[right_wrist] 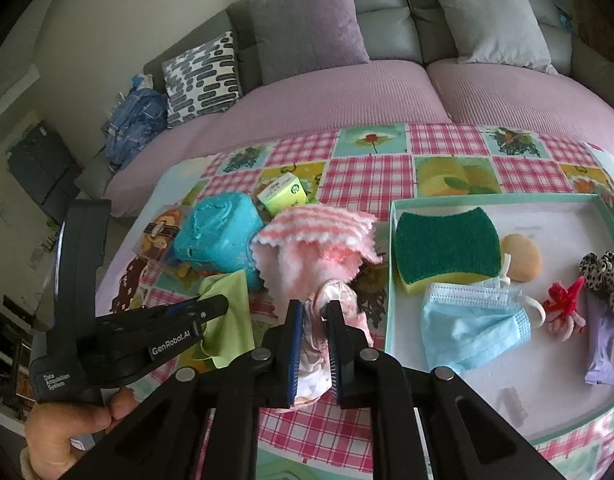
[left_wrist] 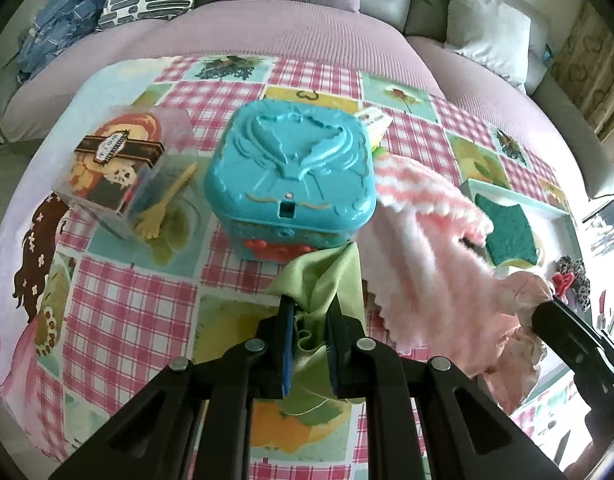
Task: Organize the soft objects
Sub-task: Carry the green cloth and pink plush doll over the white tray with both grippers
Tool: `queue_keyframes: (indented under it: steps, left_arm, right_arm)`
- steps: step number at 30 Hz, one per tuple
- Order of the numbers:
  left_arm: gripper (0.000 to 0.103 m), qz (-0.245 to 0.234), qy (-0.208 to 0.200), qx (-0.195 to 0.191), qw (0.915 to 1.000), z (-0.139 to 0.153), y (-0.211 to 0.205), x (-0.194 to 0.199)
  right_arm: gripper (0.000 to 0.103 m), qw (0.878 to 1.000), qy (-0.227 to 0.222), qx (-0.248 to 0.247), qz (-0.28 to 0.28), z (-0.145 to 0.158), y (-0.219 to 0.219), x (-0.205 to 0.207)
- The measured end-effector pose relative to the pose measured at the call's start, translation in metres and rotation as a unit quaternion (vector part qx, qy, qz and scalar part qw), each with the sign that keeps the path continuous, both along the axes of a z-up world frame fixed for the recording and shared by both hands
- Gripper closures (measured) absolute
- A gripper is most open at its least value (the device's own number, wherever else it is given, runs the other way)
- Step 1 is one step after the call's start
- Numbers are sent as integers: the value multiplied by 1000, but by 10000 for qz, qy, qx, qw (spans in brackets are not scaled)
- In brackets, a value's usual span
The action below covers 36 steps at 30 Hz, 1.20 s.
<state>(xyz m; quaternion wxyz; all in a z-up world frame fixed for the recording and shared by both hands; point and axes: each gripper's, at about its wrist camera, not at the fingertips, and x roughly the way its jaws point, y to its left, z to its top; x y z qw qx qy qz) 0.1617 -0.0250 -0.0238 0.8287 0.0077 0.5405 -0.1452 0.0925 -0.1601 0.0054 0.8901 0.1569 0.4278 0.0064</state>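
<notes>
shiny green cloth [left_wrist: 321, 280] bunched in left jaws; pink cloth [right_wrist: 315, 360] crumpled in right

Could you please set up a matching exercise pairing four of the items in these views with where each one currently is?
Things:
1. green satin cloth
2. pale pink cloth
3. blue face mask
4. teal plastic case

Places:
A. lying inside the tray
B. standing on the tablecloth, outside the tray
C. clamped in the left gripper
D. clamped in the right gripper

Pairs: 1-C, 2-D, 3-A, 4-B
</notes>
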Motion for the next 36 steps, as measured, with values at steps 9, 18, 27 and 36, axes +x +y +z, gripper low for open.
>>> queue_keyframes:
  steps: [9,18,27,36]
  left_arm:
    - [89,84,-122,-68,9999,7,2,-1]
    - [89,140,-638,-205,9977,44,9,-9]
    - [89,51,-1010,-275,9945,71,6,-20]
    - [89,-296,-1120,-217,9930,85,-24,-23]
  right_arm:
    - [94,10000,34,0,-32,-3,-4,1]
    - [95,9993,-335,86,-157,18,-12,-9]
    - [95,9985,-460,123,-286,25,-22,-15]
    - [95,9966,-572,145,-569,34,-40,-22]
